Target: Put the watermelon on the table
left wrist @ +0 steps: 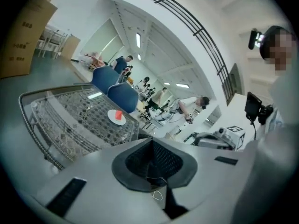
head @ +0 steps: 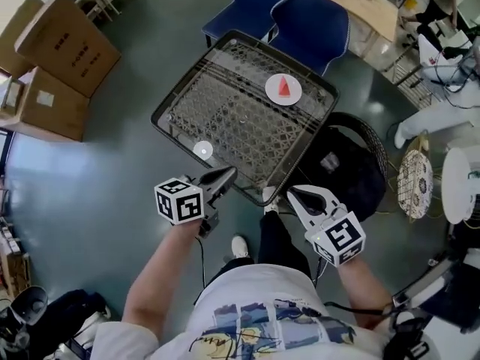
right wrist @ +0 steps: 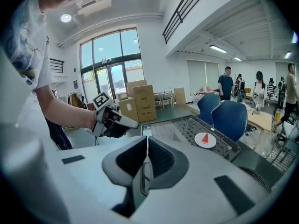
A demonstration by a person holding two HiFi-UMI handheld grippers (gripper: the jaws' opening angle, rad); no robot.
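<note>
A red watermelon slice (head: 284, 87) lies on a small white plate (head: 274, 93) at the far right of a dark-rimmed table (head: 225, 103) with a woven mesh top. In both gripper views the watermelon slice (left wrist: 118, 114) (right wrist: 205, 137) rests on that plate, well ahead of the jaws. My left gripper (head: 225, 175) hovers at the table's near edge, shut and empty. Just to its right, my right gripper (head: 297, 193) is off the near corner, also shut with nothing held. Up close, the left gripper (left wrist: 152, 146) and right gripper (right wrist: 146, 143) show their pads pressed together.
Two blue chairs (head: 311, 21) stand behind the table. Cardboard boxes (head: 60, 40) sit on the floor at the left. A black round basket seat (head: 352, 163) is close to the table's right side. A small white disc (head: 202, 150) lies on the near tabletop. People stand far off.
</note>
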